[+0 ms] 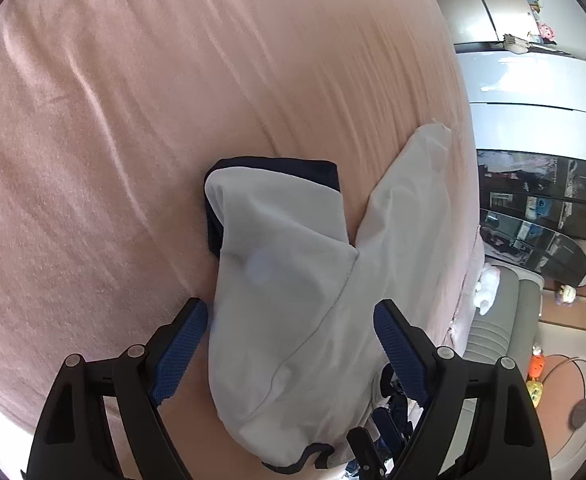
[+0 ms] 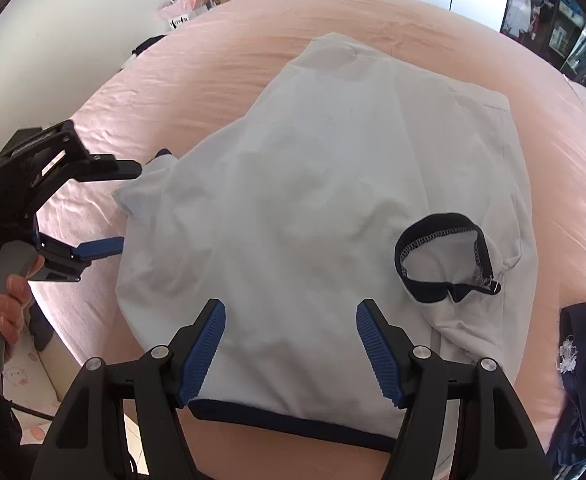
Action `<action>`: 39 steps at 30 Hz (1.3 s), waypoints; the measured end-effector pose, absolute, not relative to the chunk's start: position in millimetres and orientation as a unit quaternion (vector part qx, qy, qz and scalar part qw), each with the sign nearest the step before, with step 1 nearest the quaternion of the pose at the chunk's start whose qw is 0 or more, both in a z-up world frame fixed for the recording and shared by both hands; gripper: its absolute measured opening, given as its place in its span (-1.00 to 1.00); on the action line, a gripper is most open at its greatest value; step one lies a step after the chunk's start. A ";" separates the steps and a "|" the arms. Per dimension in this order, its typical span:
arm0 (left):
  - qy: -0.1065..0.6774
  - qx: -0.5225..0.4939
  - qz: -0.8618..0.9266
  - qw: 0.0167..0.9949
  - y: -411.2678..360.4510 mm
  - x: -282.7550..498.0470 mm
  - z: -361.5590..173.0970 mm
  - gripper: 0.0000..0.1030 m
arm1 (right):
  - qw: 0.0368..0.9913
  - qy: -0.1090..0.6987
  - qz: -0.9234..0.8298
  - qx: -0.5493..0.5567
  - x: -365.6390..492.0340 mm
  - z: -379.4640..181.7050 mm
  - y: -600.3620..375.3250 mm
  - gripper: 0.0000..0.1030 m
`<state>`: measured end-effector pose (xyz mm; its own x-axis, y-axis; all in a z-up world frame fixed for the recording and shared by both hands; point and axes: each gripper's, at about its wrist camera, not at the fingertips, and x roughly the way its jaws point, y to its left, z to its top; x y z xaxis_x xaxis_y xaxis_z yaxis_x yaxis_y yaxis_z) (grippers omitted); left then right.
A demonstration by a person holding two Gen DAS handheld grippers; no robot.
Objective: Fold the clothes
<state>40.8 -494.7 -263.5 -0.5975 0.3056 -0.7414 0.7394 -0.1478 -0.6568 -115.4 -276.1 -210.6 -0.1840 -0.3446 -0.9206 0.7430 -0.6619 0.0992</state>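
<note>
A white shirt with navy trim is lying crumpled on the pink bed, its body spreading across the sheet near the bed's edge. Its navy-edged sleeve cuff is sitting open on top of the fabric at the right, and the navy hem is running along the near side. The right tool is hovering just over the hem end of the shirt, its blue-padded jaws spread wide and gripping nothing. The left tool is standing open as well, its jaws straddling a bunched sleeve without closing on it. A dark navy garment is lying beside the shirt at the right.
</note>
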 end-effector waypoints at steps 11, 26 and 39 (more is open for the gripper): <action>0.568 0.455 -0.656 0.201 -481.3 20.9 -256.3 0.65 | 0.363 0.189 -0.749 0.521 -115.8 -203.6 -270.6 0.32; 0.598 0.414 -0.650 0.217 -485.8 45.0 -254.4 0.04 | 0.393 0.189 -0.751 0.495 -82.0 -213.6 -288.1 0.32; 0.529 0.425 -0.708 0.196 -466.2 19.1 -233.5 -0.37 | 0.385 0.224 -0.755 0.481 -49.3 -218.1 -313.5 0.32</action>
